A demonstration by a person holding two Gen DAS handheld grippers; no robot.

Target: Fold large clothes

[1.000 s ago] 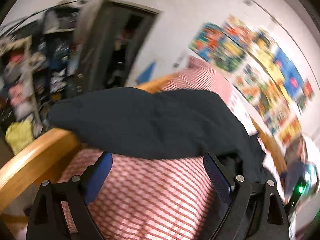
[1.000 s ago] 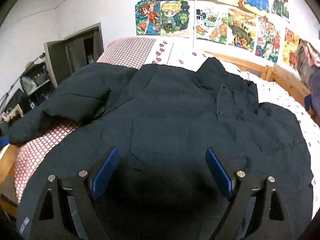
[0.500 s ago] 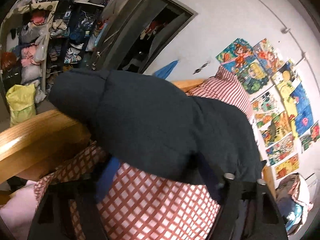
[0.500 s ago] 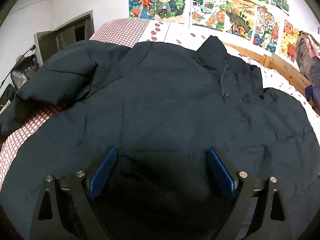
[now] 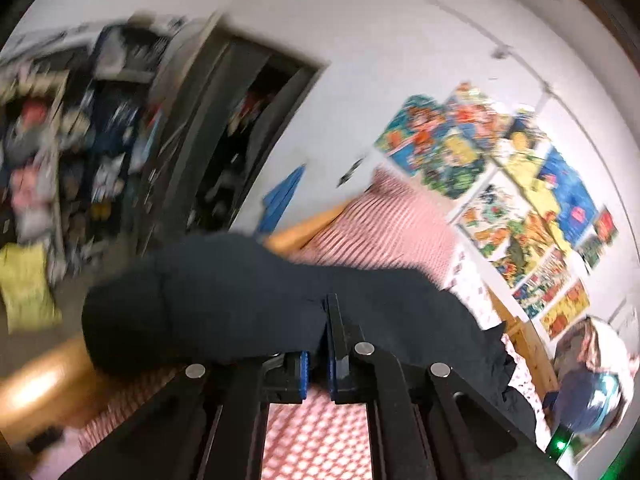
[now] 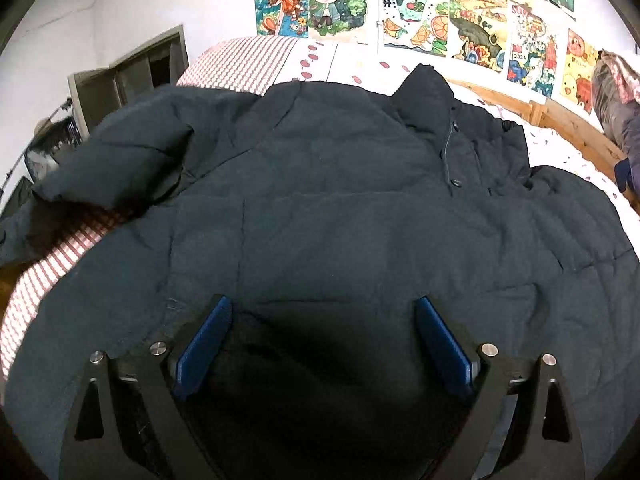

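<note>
A large dark navy padded jacket [image 6: 340, 208] lies spread front-up on the bed, collar toward the wall. Its left sleeve [image 5: 192, 300] hangs over the bed's wooden edge in the left wrist view. My left gripper [image 5: 318, 336] is shut on the near edge of that sleeve, blue pads pressed together with fabric between them. My right gripper [image 6: 324, 332] is open, its blue pads [image 6: 204, 344] wide apart, just above the jacket's lower body, holding nothing.
The bed has a red-and-white checked sheet [image 5: 320, 436] and a wooden frame [image 5: 36, 388]. Colourful drawings [image 6: 472, 28] cover the wall behind. A dark doorway [image 5: 240, 140] and cluttered shelves [image 5: 52, 152] stand at the left. A bundle of clothes [image 6: 616, 92] sits at the right.
My left gripper has closed on the sleeve; it was open around it before. My right gripper has moved lower and closer over the jacket body, still open.
</note>
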